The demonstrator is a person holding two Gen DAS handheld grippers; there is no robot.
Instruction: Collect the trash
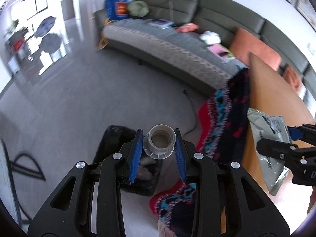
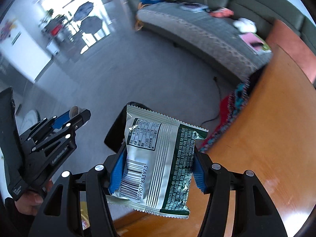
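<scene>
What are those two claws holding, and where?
Left hand-held gripper: grey threaded plastic bottle neck, by its sides. Right hand-held gripper: silver snack wrapper, mid-body.

We note black left tongs (image 1: 159, 138) with blue ribbed pads (image 1: 136, 154), and between them a pale grey bottle neck (image 1: 162, 141). The right tongs (image 2: 158, 164) are black too, blue-padded. Their wrapper (image 2: 158, 164) is silver with a dark green panel of pale print, a black barcode and a black-lined table. The table (image 2: 266, 138) is orange-brown wood. The blanket (image 1: 225, 122) is navy, red and turquoise with pink flecks. The sofa (image 1: 187, 15) is grey-green, its seat cover (image 1: 167, 47) grey with a zigzag weave. The floor (image 1: 88, 98) is plain grey. The bin bag (image 1: 112, 138) is black.
</scene>
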